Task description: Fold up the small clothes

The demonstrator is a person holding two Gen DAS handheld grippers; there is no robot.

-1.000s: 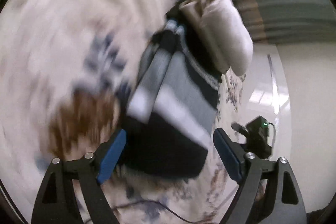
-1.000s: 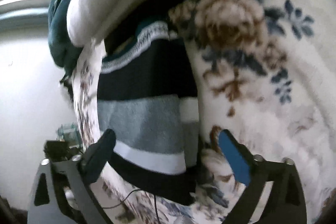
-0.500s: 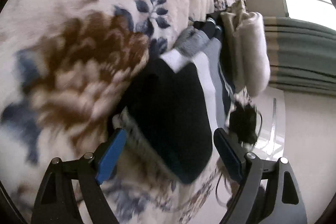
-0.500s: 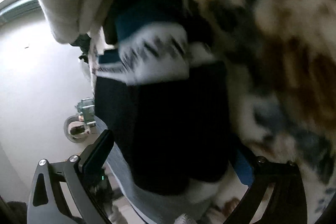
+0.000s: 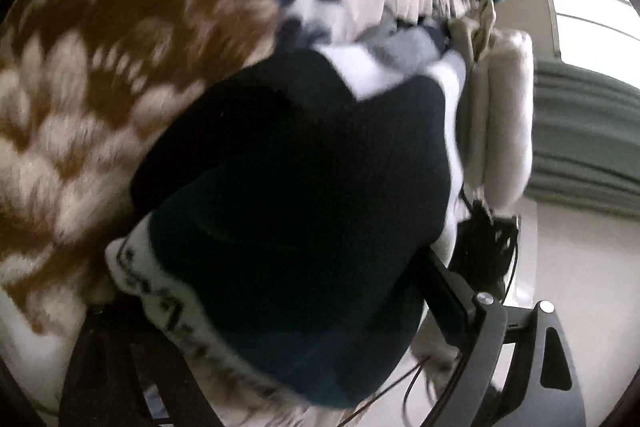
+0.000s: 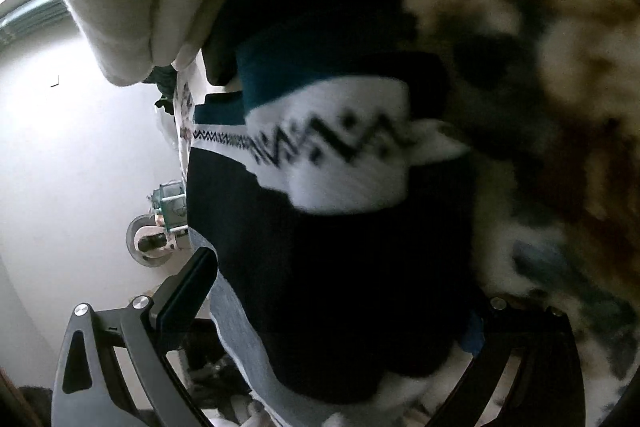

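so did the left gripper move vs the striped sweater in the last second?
Yes. The left gripper has closed in on the striped sweater, which now fills the view beside the cream folded garment; fingers opening around it.

Knitted sweater (image 5: 304,163), fleecy blanket (image 5: 100,75)

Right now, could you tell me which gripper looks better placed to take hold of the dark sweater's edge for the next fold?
Either, with a slight lean to the left. The left gripper has the dark sweater's patterned white hem between its opening jaws. The right gripper also straddles the sweater, but over a plain dark span.
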